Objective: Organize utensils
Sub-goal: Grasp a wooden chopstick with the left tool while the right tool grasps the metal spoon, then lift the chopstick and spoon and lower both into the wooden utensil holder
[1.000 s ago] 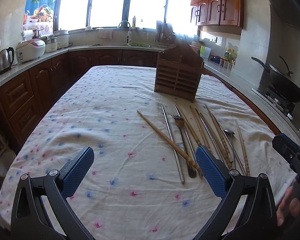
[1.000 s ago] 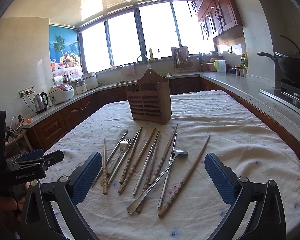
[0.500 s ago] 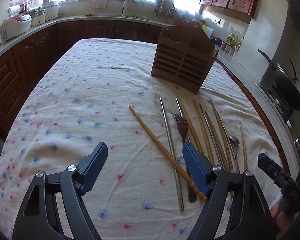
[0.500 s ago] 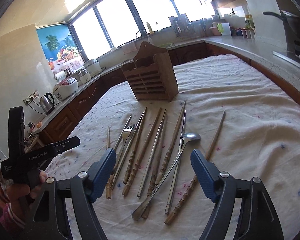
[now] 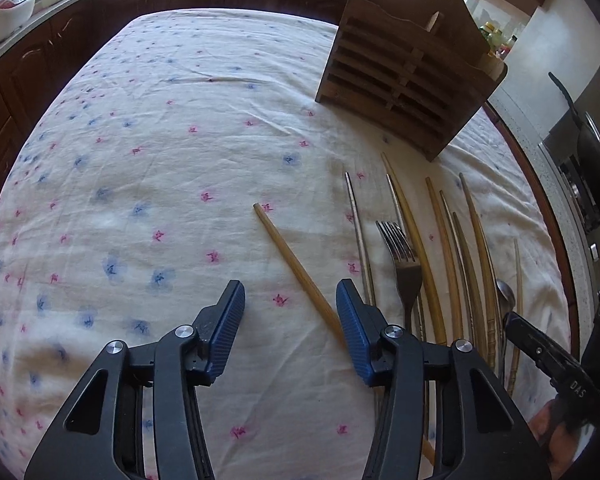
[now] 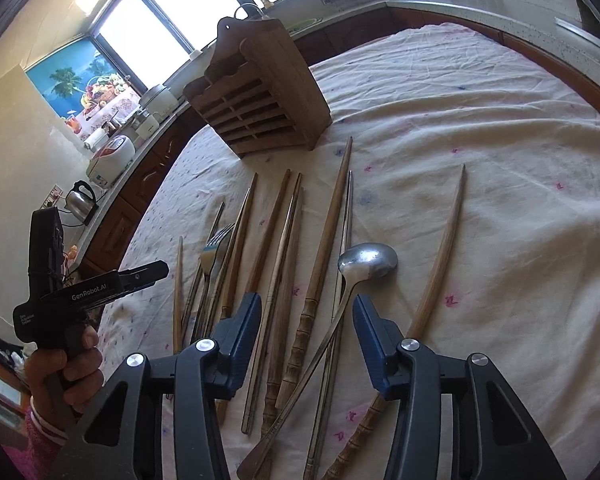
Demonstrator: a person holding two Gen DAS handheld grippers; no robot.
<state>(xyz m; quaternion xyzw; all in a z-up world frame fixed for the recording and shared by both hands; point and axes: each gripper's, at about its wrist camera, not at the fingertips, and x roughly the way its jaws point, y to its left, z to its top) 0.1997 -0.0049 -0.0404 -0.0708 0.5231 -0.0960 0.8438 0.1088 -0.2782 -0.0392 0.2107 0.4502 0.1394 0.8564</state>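
The left gripper (image 5: 290, 308) tilted steeply down at the tablecloth (image 5: 148, 168), its jaws about half apart and closing; a lone wooden chopstick (image 5: 296, 268) ran in toward the pad at three o'clock, nothing yet pinched. The right gripper (image 6: 306, 322) also pointed down, jaws half apart and closing over the row of utensils; the spoon (image 6: 366, 260) handle and two chopsticks lay between its pads, none clamped. A hand (image 6: 66, 372) held the left tool at nine o'clock in the right wrist view. The wooden holder (image 5: 408, 68) stood upright at one o'clock from the left gripper; its contents could not be seen. A fork (image 5: 402, 256) lay beside the steel chopsticks.
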